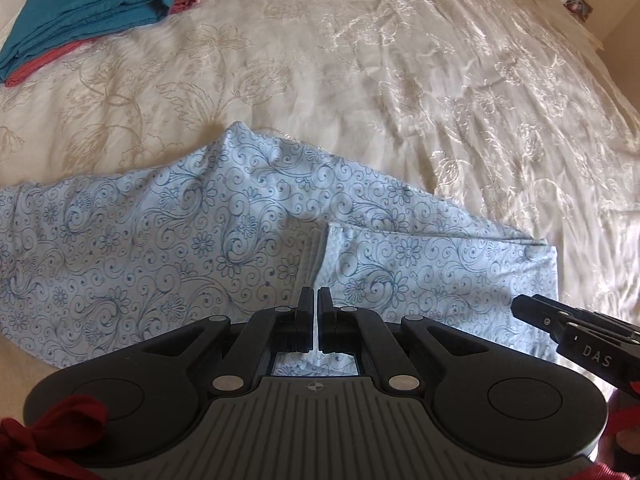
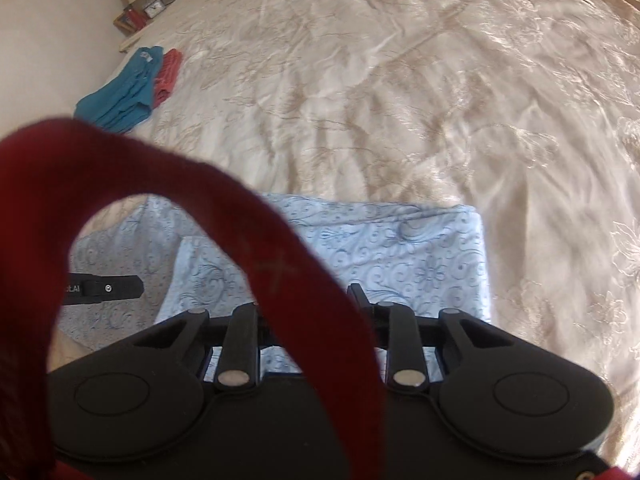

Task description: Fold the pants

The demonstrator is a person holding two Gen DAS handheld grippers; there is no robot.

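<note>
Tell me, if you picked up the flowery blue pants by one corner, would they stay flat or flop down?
They would probably flop. The blue floral pants lie in soft wrinkles and folded layers on the bedspread, so the cloth looks thin and limp. They likely weigh little, and might slide on that shiny bedspread if pushed.

Pale-blue pants with a dark floral scroll print lay partly folded, flat on the bed.

Left gripper jaws closed over patterned pants on bedspread; right gripper just beside.
</note>
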